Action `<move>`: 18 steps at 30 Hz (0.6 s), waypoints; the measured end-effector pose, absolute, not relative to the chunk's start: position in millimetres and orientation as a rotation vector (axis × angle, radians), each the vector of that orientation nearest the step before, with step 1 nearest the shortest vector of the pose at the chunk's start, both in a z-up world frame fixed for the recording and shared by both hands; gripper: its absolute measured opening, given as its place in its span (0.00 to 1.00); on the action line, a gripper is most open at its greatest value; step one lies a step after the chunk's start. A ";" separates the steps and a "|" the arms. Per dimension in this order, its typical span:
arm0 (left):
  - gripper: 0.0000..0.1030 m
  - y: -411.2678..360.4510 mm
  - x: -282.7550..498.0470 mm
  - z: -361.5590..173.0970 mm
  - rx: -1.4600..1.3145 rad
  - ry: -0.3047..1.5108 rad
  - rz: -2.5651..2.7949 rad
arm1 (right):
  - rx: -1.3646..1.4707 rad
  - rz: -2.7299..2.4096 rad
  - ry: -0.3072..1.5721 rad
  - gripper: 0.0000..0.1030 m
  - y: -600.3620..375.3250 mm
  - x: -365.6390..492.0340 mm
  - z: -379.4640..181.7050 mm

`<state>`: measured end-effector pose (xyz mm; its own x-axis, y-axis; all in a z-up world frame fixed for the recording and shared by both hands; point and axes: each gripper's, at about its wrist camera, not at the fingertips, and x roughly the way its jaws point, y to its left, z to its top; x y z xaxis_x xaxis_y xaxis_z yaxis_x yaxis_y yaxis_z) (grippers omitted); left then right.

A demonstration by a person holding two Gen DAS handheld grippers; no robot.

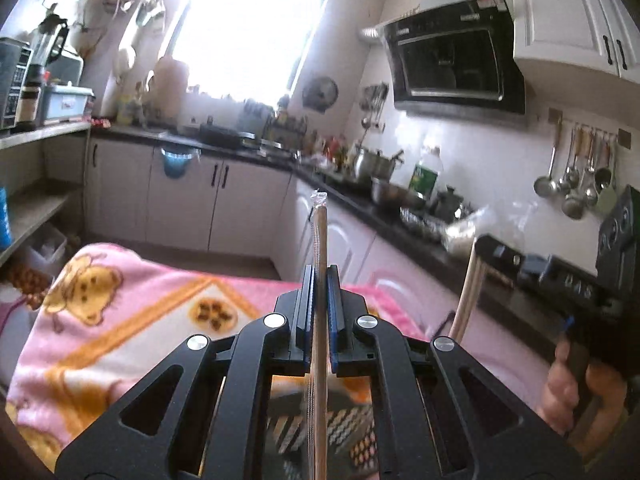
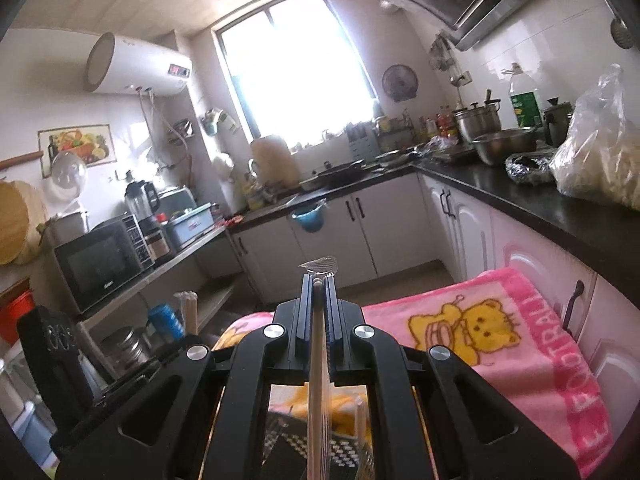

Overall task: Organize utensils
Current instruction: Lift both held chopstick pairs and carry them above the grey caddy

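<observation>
My left gripper (image 1: 319,276) is shut on a pair of wrapped wooden chopsticks (image 1: 320,232), held upright, the clear wrapper tip sticking well above the jaws. My right gripper (image 2: 318,282) is shut on another pair of wrapped chopsticks (image 2: 318,344), with only the wrapper tip showing past the jaws. Both are raised above a pink cartoon-bear blanket (image 1: 120,312), which also shows in the right wrist view (image 2: 520,344). The right gripper and its chopsticks (image 1: 466,292) show at the right of the left wrist view. The left gripper's chopsticks (image 2: 190,312) show at the left of the right wrist view.
A patterned container (image 1: 344,428) lies below the jaws on the blanket. A black counter (image 2: 520,204) with pots, a bottle and a plastic bag runs along the right. A microwave (image 2: 100,260) sits on a shelf at left. White cabinets (image 1: 192,192) stand behind.
</observation>
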<state>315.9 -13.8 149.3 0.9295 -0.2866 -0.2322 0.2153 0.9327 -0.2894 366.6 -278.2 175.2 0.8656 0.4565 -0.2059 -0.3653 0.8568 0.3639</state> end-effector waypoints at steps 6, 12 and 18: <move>0.01 -26.9 324.7 139.3 -0.258 0.180 -0.229 | 0.345 0.410 0.242 0.06 -285.0 370.4 164.9; 0.01 -38.2 329.4 119.1 -0.230 0.158 -0.227 | 0.337 0.403 0.190 0.06 -284.3 365.1 150.6; 0.01 -40.0 334.6 104.4 -0.223 0.175 -0.217 | 0.328 0.401 0.180 0.06 -282.2 360.7 131.8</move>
